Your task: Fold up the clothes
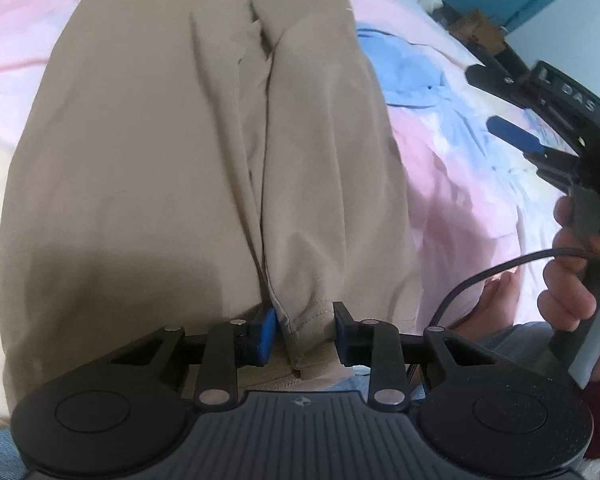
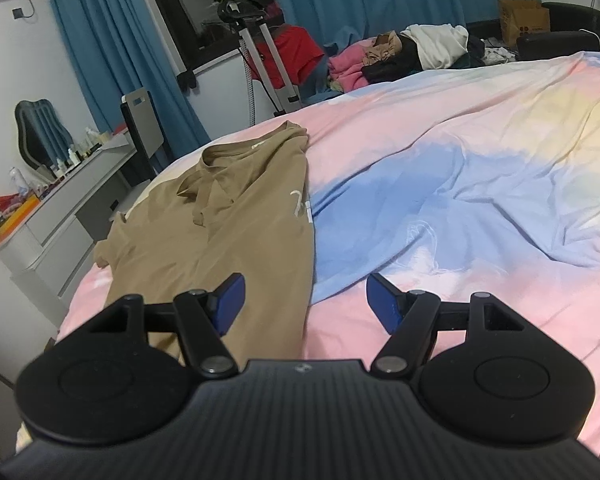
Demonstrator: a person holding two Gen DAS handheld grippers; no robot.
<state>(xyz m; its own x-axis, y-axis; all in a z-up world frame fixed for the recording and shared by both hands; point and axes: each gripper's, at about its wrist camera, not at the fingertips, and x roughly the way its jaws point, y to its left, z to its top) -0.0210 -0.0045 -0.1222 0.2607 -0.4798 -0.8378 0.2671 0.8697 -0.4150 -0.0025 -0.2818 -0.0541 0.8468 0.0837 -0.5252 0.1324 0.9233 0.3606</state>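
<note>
The tan shirt [image 1: 180, 152] lies flat on the bed [image 2: 440, 184], its long axis running straight away from the left gripper [image 1: 305, 330], whose jaws bracket a bunched hem fold, seemingly pinching it, though contact is unclear. The right gripper [image 2: 304, 304] hangs released just beside the shirt's right edge, holding nothing. The fabric looks soft, matte and creased along a central seam.

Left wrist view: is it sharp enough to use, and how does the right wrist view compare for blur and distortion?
Left wrist view: soft throughout, the tan shirt slightly smeared, a shadow across its near hem, the right gripper blurred. Right wrist view: crisper, evenly lit; fisheye bends the bedspread edge and curtains.
</note>
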